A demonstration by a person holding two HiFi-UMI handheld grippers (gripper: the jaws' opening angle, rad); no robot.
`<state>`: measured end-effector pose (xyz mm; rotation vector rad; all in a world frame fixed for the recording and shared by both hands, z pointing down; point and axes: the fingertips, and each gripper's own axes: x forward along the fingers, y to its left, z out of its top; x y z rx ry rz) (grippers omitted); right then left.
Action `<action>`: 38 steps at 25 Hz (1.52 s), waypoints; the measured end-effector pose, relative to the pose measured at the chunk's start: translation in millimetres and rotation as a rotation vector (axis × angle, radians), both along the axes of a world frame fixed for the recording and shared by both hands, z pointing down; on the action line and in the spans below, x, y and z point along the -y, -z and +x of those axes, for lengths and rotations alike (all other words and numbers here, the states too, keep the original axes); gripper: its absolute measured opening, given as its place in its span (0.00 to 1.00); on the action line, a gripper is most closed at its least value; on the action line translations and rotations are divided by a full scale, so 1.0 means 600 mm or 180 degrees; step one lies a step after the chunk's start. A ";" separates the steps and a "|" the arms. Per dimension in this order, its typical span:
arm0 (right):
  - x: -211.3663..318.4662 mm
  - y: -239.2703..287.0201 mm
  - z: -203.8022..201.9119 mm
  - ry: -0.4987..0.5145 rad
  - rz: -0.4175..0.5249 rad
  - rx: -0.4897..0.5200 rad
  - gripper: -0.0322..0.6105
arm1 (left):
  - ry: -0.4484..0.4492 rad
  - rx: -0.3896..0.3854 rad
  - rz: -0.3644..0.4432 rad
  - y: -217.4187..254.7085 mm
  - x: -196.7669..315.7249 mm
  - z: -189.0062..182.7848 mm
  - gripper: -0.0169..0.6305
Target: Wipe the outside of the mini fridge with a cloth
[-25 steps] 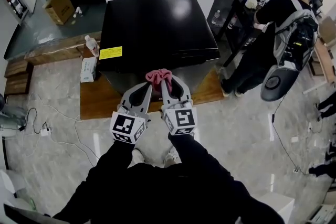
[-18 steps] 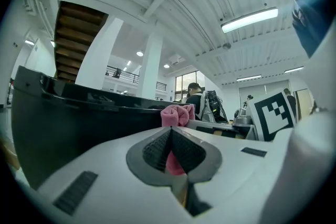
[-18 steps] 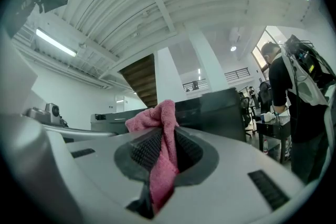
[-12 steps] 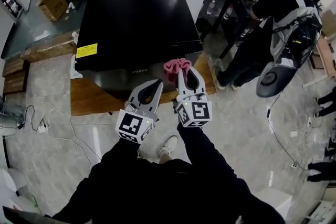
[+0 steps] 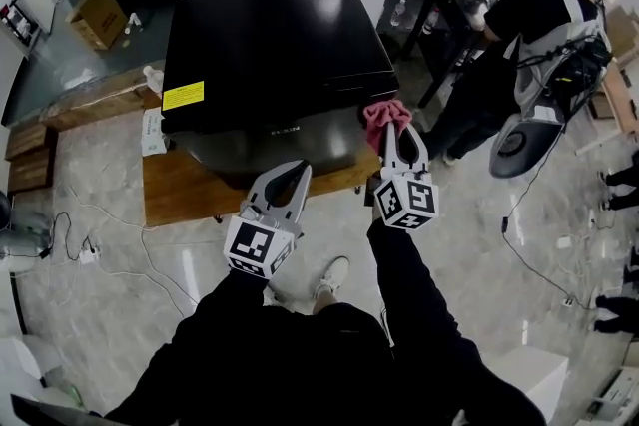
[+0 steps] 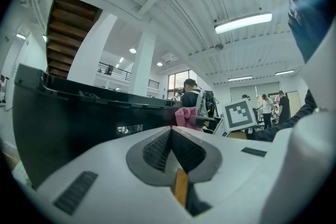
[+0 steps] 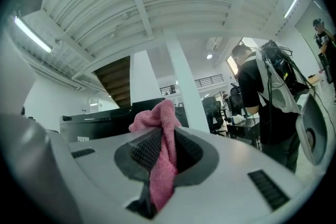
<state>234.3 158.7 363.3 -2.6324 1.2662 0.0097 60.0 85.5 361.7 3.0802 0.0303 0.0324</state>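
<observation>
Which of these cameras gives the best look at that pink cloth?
The right gripper view: the pink cloth fills its centre, pinched in the jaws of the right gripper. The head view shows only a small bunch by a front corner of the mini fridge; the left gripper view, a distant pink patch.

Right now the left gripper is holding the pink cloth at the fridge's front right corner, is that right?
Not quite: the right gripper holds the cloth, its jaws shut on it in the right gripper view. The left gripper is shut and empty. The cloth is indeed at the fridge's front right corner.
</observation>
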 end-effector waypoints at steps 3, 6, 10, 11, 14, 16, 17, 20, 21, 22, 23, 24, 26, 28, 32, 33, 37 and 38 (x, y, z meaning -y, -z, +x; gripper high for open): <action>0.011 0.014 -0.072 0.0115 0.0060 -0.0153 0.14 | 0.0047 0.0008 -0.0022 -0.009 0.035 -0.038 0.04; 0.050 -0.015 -0.174 0.0358 -0.0020 -0.0160 0.14 | 0.0118 0.0046 -0.0062 -0.034 0.073 -0.085 0.04; 0.126 -0.101 -0.322 0.0823 -0.0157 -0.0013 0.14 | 0.0047 0.0015 -0.0105 -0.092 0.114 -0.154 0.04; 0.146 -0.125 -0.350 0.0954 -0.0191 0.0028 0.14 | 0.0015 0.0030 -0.0113 -0.114 0.123 -0.165 0.04; 0.200 -0.204 -0.413 0.1197 -0.0308 0.0184 0.14 | 0.0070 0.0194 -0.0134 -0.188 0.159 -0.198 0.04; 0.231 -0.253 -0.438 0.1239 -0.0372 0.0276 0.14 | 0.0204 0.0360 -0.0161 -0.242 0.192 -0.219 0.04; 0.248 -0.276 -0.447 0.1245 -0.0409 0.0305 0.14 | 0.0263 0.0438 -0.0190 -0.269 0.208 -0.228 0.04; 0.295 -0.334 -0.463 0.1267 -0.0474 0.0396 0.14 | 0.0394 0.0618 -0.0329 -0.345 0.247 -0.248 0.04; 0.307 -0.351 -0.465 0.1275 -0.0481 0.0433 0.14 | 0.0423 0.0668 -0.0377 -0.368 0.253 -0.252 0.04; 0.317 -0.367 -0.467 0.1281 -0.0487 0.0474 0.14 | 0.0442 0.0716 -0.0427 -0.389 0.257 -0.254 0.04; 0.325 -0.382 -0.466 0.1283 -0.0493 0.0523 0.14 | 0.0453 0.0757 -0.0481 -0.407 0.258 -0.254 0.04; 0.331 -0.397 -0.463 0.1278 -0.0498 0.0582 0.14 | 0.0458 0.0785 -0.0533 -0.421 0.257 -0.252 0.04; 0.340 -0.423 -0.448 0.1234 -0.0504 0.0710 0.14 | 0.0461 0.0803 -0.0607 -0.435 0.254 -0.243 0.04; 0.343 -0.441 -0.424 0.1131 -0.0500 0.0833 0.14 | 0.0455 0.0810 -0.0620 -0.440 0.249 -0.232 0.04; 0.329 -0.459 -0.369 0.0878 -0.0469 0.0991 0.14 | 0.0497 0.0839 -0.0556 -0.443 0.244 -0.215 0.04; 0.323 -0.460 -0.358 0.0853 -0.0470 0.0995 0.14 | 0.0516 0.0844 -0.0537 -0.443 0.242 -0.210 0.04; 0.291 -0.470 -0.324 0.0766 -0.0441 0.1139 0.14 | 0.0543 0.0843 -0.0498 -0.436 0.217 -0.179 0.04; 0.281 -0.473 -0.314 0.0744 -0.0428 0.1175 0.14 | 0.0529 0.0841 -0.0495 -0.434 0.208 -0.168 0.04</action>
